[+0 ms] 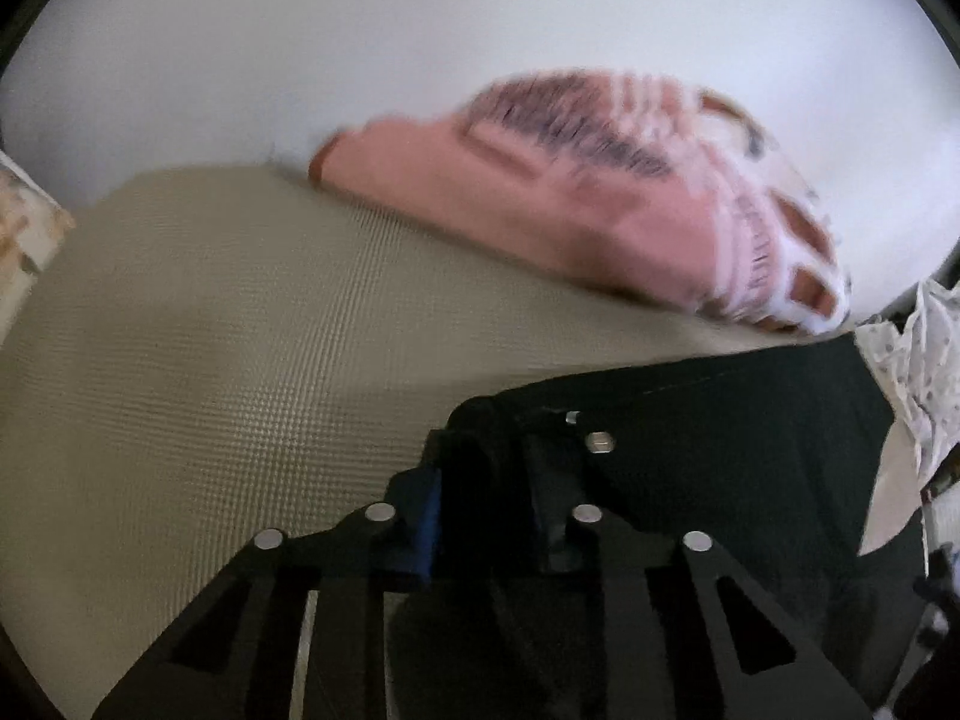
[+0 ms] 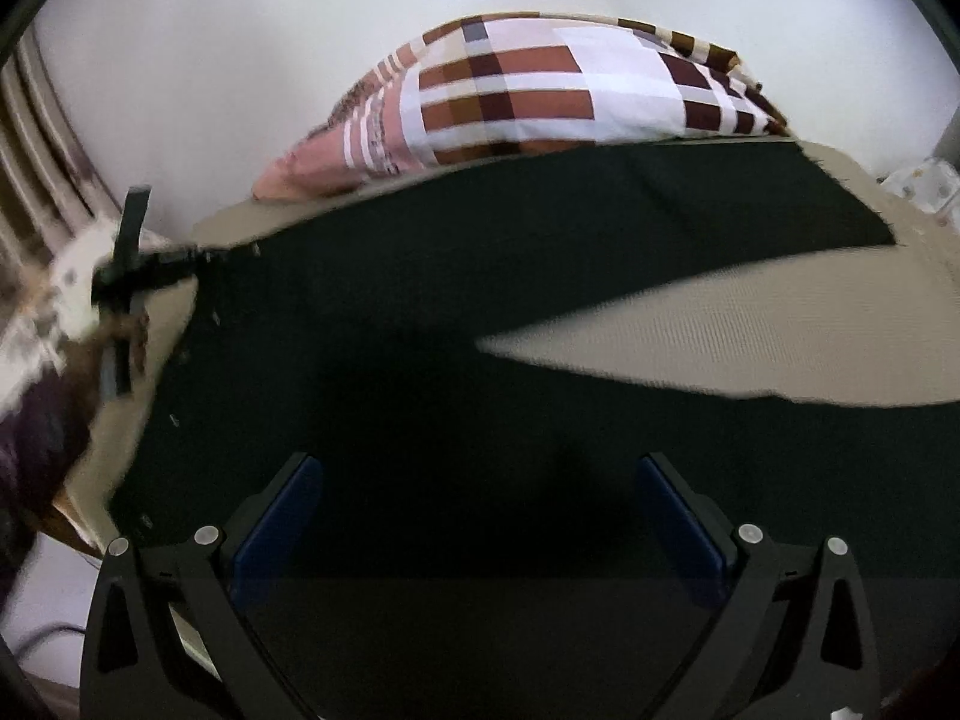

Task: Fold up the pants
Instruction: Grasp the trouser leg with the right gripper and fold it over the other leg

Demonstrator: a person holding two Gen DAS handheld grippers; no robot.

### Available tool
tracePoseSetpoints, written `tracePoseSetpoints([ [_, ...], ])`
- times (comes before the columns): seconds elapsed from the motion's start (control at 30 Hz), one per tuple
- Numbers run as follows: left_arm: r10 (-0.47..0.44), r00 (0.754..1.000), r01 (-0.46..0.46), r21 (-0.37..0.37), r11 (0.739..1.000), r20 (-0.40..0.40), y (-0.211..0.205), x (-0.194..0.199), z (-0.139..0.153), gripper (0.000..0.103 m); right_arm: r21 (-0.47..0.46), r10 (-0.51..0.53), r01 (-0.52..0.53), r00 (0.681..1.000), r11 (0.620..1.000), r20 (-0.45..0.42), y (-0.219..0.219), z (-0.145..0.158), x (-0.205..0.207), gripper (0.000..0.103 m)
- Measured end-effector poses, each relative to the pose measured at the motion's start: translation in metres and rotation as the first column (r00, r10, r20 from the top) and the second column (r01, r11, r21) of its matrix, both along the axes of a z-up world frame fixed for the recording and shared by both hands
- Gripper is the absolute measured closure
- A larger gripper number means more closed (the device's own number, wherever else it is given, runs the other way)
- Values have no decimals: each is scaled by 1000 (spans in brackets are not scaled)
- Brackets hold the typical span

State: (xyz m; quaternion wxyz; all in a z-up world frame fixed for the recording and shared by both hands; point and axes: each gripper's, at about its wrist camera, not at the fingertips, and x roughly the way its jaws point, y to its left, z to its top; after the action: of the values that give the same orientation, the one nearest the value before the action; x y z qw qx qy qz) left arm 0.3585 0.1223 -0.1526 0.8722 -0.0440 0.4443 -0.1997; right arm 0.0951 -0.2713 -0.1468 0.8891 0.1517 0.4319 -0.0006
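Dark pants (image 2: 420,300) lie spread on a beige woven mat (image 2: 750,330), with the two legs parting toward the right. My left gripper (image 1: 492,444) is shut on a corner of the pants (image 1: 720,420), and dark cloth is bunched between its blue pads. The right wrist view also shows that left gripper (image 2: 129,276) at the pants' far left corner. My right gripper (image 2: 480,480) hovers over the near part of the pants. Its jaws stand wide open, with the dark fabric below them and nothing pinched.
A plaid pillow (image 2: 510,96) in pink, brown and white lies at the far edge of the mat against a white wall; in the left wrist view it (image 1: 600,198) is blurred. White patterned cloth (image 1: 918,360) shows at the right edge. Bare mat (image 1: 210,360) stretches left of the pants.
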Motion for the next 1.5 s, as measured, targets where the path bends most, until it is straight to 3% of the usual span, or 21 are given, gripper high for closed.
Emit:
tracePoseSetpoints([
  [0.1,3,997,0,-41,999,82,-4,-26,29,86,137,-9,4,999,991,36,-19,9,23,0],
  [0.2,-9,989,21,-80,997,145,-5,-63,54,86,324,-28,10,998,946,53,-45,12,54,0],
  [0.3,-35,983,55,-105,993,178,-12,-100,71,86,534,-40,32,999,845,5,-73,3,92,0],
  [0.4,-46,981,72,-129,989,188,-16,-137,75,86,666,-71,84,996,741,-47,-97,-9,128,0],
  [0.43,-43,982,70,-142,987,185,-16,-149,74,86,676,-75,89,996,731,-50,-101,-11,139,0],
  [0.5,-43,984,72,-163,984,175,-17,-167,74,86,654,-76,117,993,748,-90,-105,-15,159,0],
  [0.7,-36,991,61,-201,978,126,-23,-197,67,86,706,-76,174,983,687,-168,-102,-45,198,0],
  [0.77,-38,992,61,-200,978,117,-25,-204,66,86,701,-61,175,981,691,-184,-96,-51,211,0],
  [0.83,-39,994,59,-202,978,102,-25,-207,64,86,688,-47,177,978,704,-204,-88,-61,224,23],
  [0.87,-38,995,57,-203,978,96,-25,-208,63,86,687,-44,181,976,704,-212,-85,-67,227,64],
  [0.9,-37,995,54,-202,978,90,-25,-210,62,86,685,-32,178,975,706,-220,-85,-70,231,95],
  [0.93,-37,996,53,-197,979,84,-25,-210,61,86,678,-16,171,973,715,-229,-82,-72,234,94],
  [1.07,-23,997,36,-189,981,73,-16,-213,64,86,670,-30,120,989,732,-144,-73,-57,211,95],
  [1.23,-4,1000,8,-164,986,26,7,-228,62,85,640,-40,69,997,765,-59,-54,-21,132,96],
  [1.33,10,1000,-11,-134,991,-2,20,-242,55,85,629,-22,62,997,775,-72,-39,-20,79,96],
  [1.5,34,996,-42,-101,994,-81,36,-265,30,85,646,-31,111,991,755,-134,-15,-46,8,96],
])
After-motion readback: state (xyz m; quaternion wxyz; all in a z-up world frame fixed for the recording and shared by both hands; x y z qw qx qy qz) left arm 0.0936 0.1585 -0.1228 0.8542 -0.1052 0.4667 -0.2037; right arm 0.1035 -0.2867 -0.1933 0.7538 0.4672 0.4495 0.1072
